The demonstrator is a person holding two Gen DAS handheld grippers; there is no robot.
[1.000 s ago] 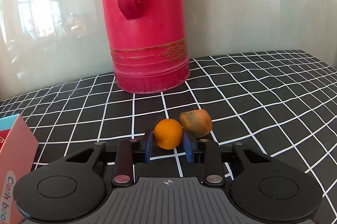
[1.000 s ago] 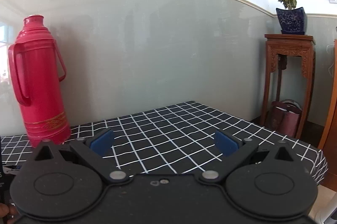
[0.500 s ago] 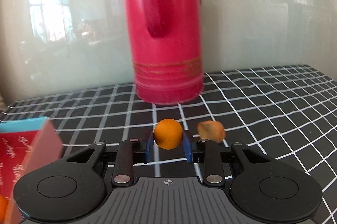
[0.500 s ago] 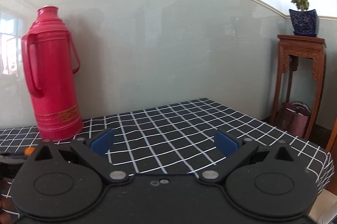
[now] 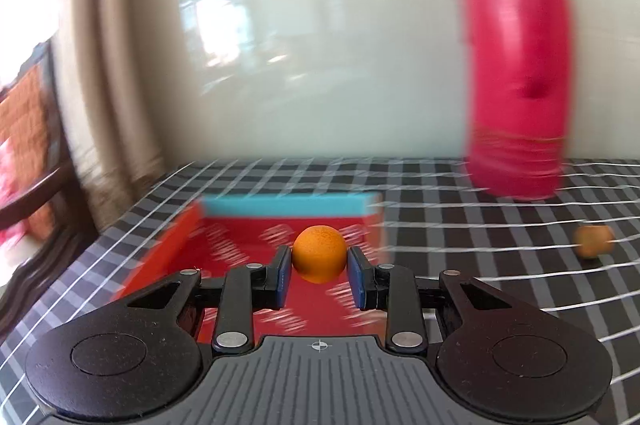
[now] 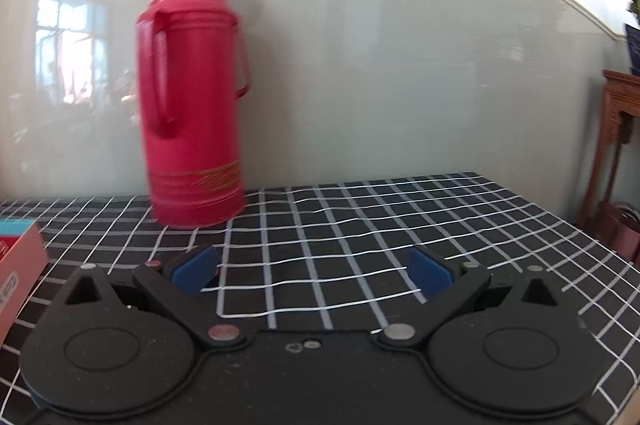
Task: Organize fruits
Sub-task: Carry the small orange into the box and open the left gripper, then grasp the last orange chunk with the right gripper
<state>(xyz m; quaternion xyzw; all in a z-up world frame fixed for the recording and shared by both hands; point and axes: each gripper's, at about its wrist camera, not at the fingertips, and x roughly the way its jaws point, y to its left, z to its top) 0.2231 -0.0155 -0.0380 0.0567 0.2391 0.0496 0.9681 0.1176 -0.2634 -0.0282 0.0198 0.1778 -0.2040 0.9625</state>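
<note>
Orange (image 5: 319,253) pinched in the left gripper (image 5: 319,275) above an open red box (image 5: 256,245).

Blue pads (image 5: 283,275) pressed against both sides of the fruit, box floor directly beneath and ahead of the jaws, its teal far wall just beyond. Second, duller orange fruit (image 5: 593,241) lying on the black checked tablecloth (image 5: 480,237) well off to the right of the jaws; red thermos (image 5: 516,73) standing farther back on that side. Right gripper (image 6: 314,271) spread wide with nothing between its jaws, bare cloth ahead, thermos beyond to the left, box corner (image 6: 18,265) at far left.
</note>
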